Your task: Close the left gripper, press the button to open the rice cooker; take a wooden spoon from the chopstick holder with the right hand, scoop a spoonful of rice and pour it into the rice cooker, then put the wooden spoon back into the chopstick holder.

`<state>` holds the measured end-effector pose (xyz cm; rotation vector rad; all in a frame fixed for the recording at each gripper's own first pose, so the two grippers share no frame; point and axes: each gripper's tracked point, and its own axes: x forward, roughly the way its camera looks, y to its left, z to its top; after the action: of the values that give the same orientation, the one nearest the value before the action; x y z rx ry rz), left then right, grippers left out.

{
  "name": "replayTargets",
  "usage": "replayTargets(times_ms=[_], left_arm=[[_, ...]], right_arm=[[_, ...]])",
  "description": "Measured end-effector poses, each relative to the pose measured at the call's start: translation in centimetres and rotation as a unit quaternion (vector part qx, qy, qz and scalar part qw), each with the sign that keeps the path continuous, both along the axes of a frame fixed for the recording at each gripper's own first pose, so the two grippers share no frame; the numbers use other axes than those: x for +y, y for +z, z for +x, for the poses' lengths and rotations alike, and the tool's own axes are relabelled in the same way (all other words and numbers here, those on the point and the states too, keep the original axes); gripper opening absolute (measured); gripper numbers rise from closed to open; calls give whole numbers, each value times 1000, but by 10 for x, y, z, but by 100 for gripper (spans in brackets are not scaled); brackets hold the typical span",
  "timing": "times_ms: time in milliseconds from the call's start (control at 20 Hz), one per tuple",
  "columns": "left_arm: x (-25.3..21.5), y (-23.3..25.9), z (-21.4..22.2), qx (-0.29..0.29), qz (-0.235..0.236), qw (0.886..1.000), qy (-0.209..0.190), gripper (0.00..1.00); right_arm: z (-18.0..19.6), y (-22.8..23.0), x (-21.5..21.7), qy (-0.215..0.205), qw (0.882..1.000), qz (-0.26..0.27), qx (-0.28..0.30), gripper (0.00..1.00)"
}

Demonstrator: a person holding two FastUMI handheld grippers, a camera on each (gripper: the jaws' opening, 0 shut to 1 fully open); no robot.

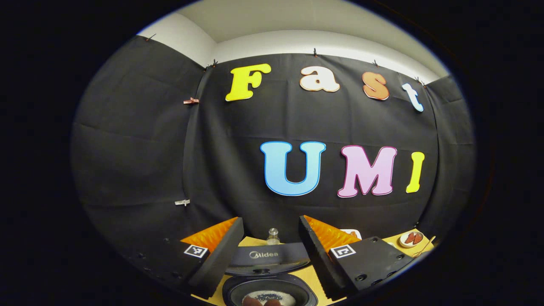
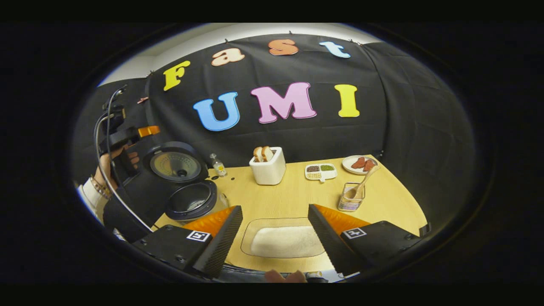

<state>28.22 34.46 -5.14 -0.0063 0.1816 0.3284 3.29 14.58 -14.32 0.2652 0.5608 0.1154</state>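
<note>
Already the rice cooker (image 2: 187, 187) stands with its lid (image 2: 176, 165) tipped up at the table's (image 2: 297, 199) left edge, so the step in hand, as I judge it, is fetching the wooden spoon (image 2: 361, 183). It leans in the chopstick holder (image 2: 350, 199) on the right side of the table, bowl down inside the holder and handle slanting up toward the plate (image 2: 360, 163) behind it.

The right gripper (image 2: 275, 231) hangs above the near edge of the table with its fingers spread wide and nothing between them; the tray of rice (image 2: 284, 240) lies directly below the gap. The left gripper (image 1: 272, 244) hovers over the open pot, fingers also wide apart and empty, and in the right gripper view it appears with the hand (image 2: 112, 168) holding it beside the lid.

To take the spoon well, the right gripper should swing right and forward, well clear of the toaster (image 2: 267, 170) and the divided dish (image 2: 321, 171). I would approach the handle from the side at its upper, free part, fingers either side of the shaft and square to it, then close firmly before lifting. Pulling along the handle's own slant should keep the light holder from tipping or dragging. A grip too near the tip may let the spoon swivel once it carries rice.
</note>
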Motion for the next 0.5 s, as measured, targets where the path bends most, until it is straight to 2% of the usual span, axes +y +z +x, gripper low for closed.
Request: replayTargets(times_ms=[100, 150, 200, 250, 350, 500], left_arm=[[4, -16, 7, 36, -26, 999, 5, 89], [7, -26, 8, 58, -32, 998, 10, 94], [7, -44, 7, 90, -43, 995, 13, 89], [6, -57, 3, 115, -56, 992, 19, 89], [1, -55, 2, 125, -42, 991, 12, 94], [-9, -63, -19, 133, -32, 991, 6, 92]], right_arm=[[0, -1, 4, 5, 1000, 1, 2, 97], [0, -1, 6, 7, 1000, 2, 2, 97], [0, -1, 6, 9, 1000, 3, 3, 96], [1, -2, 7, 10, 1000, 4, 4, 97], [0, -5, 8, 12, 1000, 8, 7, 97], [-2, -10, 9, 15, 1000, 11, 12, 96]])
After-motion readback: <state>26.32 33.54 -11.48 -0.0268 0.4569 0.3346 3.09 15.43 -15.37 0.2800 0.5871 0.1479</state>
